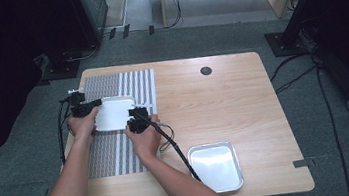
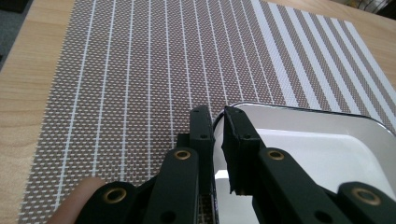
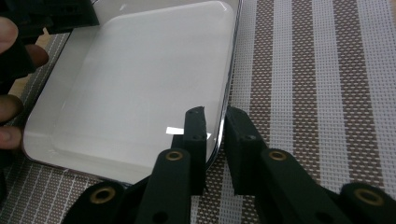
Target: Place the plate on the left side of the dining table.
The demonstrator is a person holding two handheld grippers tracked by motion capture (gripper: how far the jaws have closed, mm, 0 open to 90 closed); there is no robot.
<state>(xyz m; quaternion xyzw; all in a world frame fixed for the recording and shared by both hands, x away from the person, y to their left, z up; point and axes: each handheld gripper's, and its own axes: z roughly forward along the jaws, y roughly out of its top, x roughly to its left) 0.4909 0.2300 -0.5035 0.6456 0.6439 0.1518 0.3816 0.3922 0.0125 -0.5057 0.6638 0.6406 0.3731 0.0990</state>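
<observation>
Even overhead light is falling on the pale wooden tabletop (image 1: pixel 223 97) in the high view, while the room's left and right edges are sinking into near black. The shiny rectangular metal tray (image 1: pixel 216 166) at the near right is glaring almost white. The picture is looking soft and slightly grainy, and the tabletop's edges are bowing a little. In the right gripper view, the white rectangular dish (image 3: pixel 135 88) is washing out under broad glare, with one small bright highlight near its rim. In both gripper views, the near black jaws are blurring while the striped woven placemat (image 2: pixel 140 70) is staying sharp.
</observation>
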